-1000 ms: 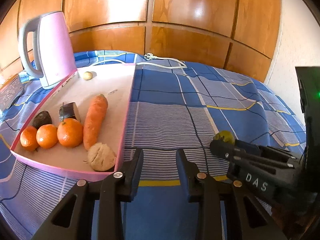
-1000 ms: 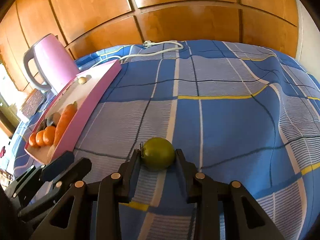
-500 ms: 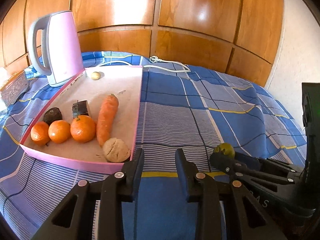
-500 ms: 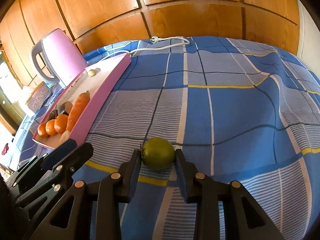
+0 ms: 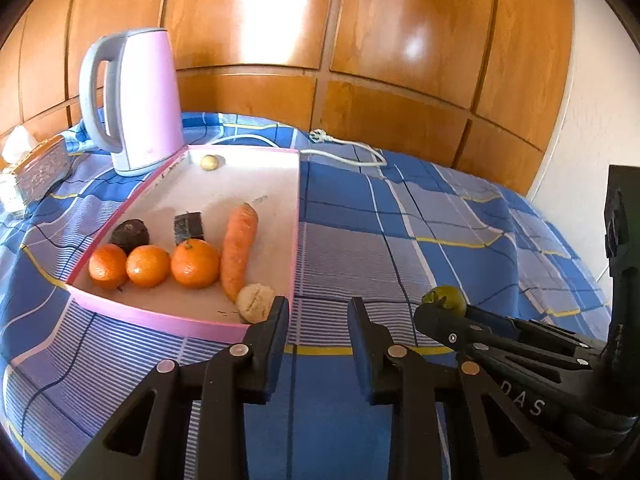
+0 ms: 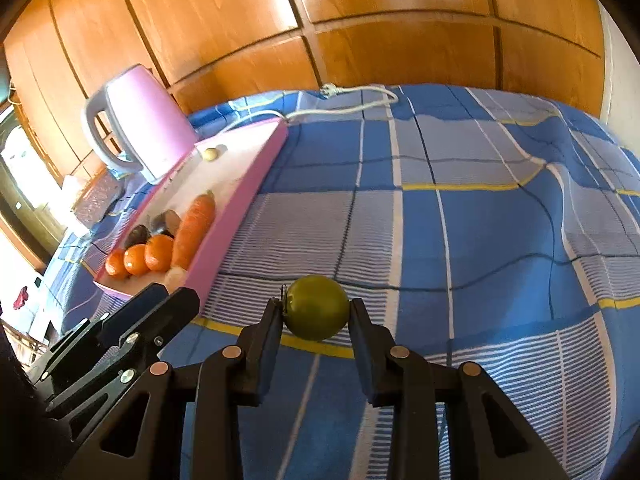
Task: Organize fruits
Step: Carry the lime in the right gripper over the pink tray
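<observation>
**Green fruit clamped in the right gripper, left gripper empty beside the tray**

The right gripper [image 6: 316, 320] grips a round green fruit [image 6: 318, 307] between its two pads, one pressed to each side, a short stem stub at the fruit's upper left. The fruit is held above the blue checked cloth [image 6: 480, 220], to the right of the pink tray [image 6: 240, 216].

The left gripper [image 5: 318, 320] has its jaws drawn close together with nothing between them; they have just been closing a little further. It hangs over the cloth just off the tray's near right corner. Seen from the left wrist, the right gripper's side carries the white letters "DAS", part of a longer marking that is cut off; no other writing can be read.

Inside the tray, three oranges [image 5: 148, 265] sit in a row along the near left edge. A carrot [image 5: 238, 250] lies lengthwise to their right, with a pale rough lump [image 5: 254, 302] at its near end. Behind the oranges are a dark round piece [image 5: 130, 236] and a dark cut chunk [image 5: 189, 226]. A small pale round thing [image 5: 209, 162] rests at the far end.

A pink kettle [image 5: 138, 100] with a grey handle stands just behind the tray's far left corner. A white cord with its plug [image 5: 340, 148] trails over the cloth before the wooden panels [image 5: 360, 40]. A tissue box [image 5: 34, 164] sits at far left.
</observation>
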Tool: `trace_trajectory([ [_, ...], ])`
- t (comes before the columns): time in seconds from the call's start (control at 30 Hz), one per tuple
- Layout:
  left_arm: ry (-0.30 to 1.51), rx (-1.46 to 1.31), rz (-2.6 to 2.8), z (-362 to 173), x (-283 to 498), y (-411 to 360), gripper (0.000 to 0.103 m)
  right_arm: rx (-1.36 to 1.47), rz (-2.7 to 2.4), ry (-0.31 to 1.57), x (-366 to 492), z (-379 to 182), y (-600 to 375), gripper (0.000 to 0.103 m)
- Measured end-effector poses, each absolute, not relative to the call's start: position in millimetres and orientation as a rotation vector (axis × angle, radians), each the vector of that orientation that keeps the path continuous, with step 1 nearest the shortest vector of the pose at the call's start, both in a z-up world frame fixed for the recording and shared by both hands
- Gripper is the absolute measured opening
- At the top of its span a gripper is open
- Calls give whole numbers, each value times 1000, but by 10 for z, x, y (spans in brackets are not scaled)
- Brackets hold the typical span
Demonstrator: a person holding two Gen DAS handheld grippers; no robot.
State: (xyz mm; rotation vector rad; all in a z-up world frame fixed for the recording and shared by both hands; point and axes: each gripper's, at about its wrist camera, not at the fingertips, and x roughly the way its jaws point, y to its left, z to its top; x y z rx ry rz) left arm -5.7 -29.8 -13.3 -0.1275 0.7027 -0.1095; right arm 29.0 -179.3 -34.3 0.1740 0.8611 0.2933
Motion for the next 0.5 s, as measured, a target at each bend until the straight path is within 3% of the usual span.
trace_trajectory([
  [0.5,659,-206,-14,240,-164,236,29,138,410,788,249,71,-1340,34],
])
